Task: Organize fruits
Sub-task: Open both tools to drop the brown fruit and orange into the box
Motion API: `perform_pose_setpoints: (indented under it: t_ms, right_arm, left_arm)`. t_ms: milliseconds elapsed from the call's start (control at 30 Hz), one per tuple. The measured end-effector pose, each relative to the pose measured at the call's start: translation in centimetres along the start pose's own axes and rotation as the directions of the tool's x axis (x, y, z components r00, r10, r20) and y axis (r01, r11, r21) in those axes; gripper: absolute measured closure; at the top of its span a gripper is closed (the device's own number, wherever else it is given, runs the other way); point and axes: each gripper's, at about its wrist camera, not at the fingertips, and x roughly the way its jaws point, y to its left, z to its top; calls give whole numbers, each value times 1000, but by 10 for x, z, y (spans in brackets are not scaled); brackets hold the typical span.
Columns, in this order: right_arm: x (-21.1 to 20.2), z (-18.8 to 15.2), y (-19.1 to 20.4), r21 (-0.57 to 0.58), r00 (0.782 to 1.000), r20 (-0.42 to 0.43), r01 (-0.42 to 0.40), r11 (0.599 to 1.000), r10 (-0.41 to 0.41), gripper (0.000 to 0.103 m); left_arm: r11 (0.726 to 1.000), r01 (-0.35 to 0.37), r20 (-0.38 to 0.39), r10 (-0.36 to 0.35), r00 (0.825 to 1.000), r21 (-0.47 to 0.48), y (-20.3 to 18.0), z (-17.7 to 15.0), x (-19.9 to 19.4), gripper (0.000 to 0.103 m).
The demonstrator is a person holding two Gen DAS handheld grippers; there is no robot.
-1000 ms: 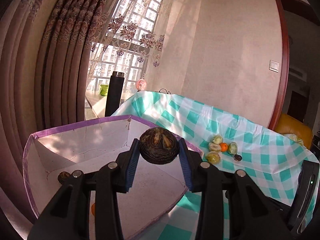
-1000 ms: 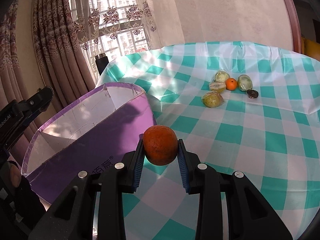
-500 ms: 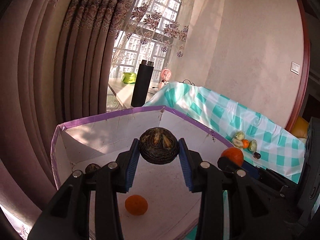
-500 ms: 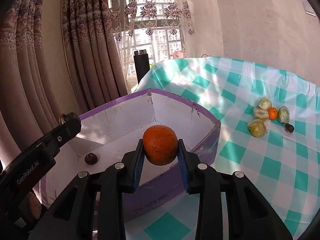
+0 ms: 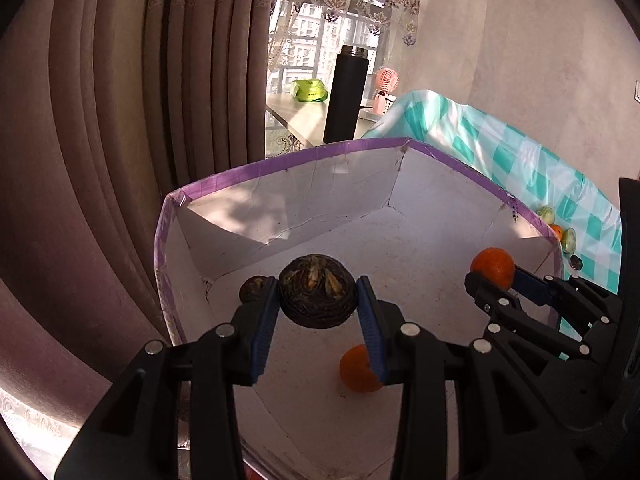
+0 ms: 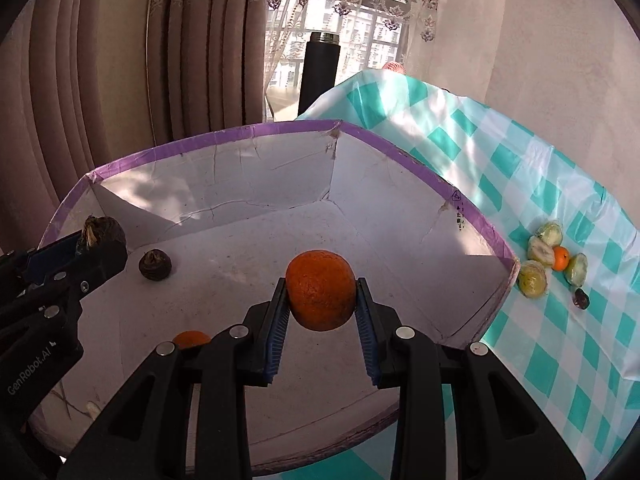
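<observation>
Two fruits are held up over the box (image 6: 224, 142) right now, one in each gripper.

That box is the biggest thing. It is white inside with a purple rim, and it sits at the edge of the checked cloth (image 6: 560, 184). It looks like thin card, so I think it is light and could slide if bumped.

Next is the orange (image 6: 321, 290). The right gripper (image 6: 322, 320) is clenched on its two sides, above the middle of the box. The orange is round with a bumpy skin. It likely feels firm but a bit squashy, so a soft squeeze on the sides is best.

Then comes the dark fruit (image 5: 317, 296). The left gripper (image 5: 318, 320) grips it the same way, over the left part of the box. It is brown, flat and round, with little pale tips on top. It looks hard and light.

Lying on the box floor are a small orange (image 5: 358, 370) and a small dark fruit (image 6: 155, 266).

Smallest of all, a few more fruits (image 6: 552, 262) wait close together on the cloth, just beside the box. Some are pale green and may be soft.
</observation>
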Motion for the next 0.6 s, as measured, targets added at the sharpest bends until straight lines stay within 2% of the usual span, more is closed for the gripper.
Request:
perform_pose_setpoints:
  t_ms: [67,233,400,433,500,567,600]
  right_arm:
    - [4,2,7,-40,1000,-17,22,999,-22,70]
    - [17,10,17,-113,996,-76,47,993,-56,70]
    - [27,13,17,-130,983,-182,2,991,-26,69]
    - [27,12,16,-129,981,-193,-1,992,-24,65]
    - [26,10,15,-117,981,-194,-4,993,-19,45]
    - [27,7,14,-126,981,-187,24,992,-48,27]
    - [26,6,13,-123,984,-174,21,992,-42,27]
  left_arm:
    - [998,-47,19,46,999,46,-3,-5,1,64]
    - [991,-86,23,85,996,97,-8,-9,3,63]
    - [986,-104,15,103,995,131,-12,-8,5,62]
    - [987,-98,14,97,995,128,-12,-8,5,60]
    - [989,-83,12,82,997,126,-12,-8,5,52]
    - [989,-87,10,86,996,120,-12,-8,5,51]
    - [989,-85,11,84,996,120,-12,-8,5,51]
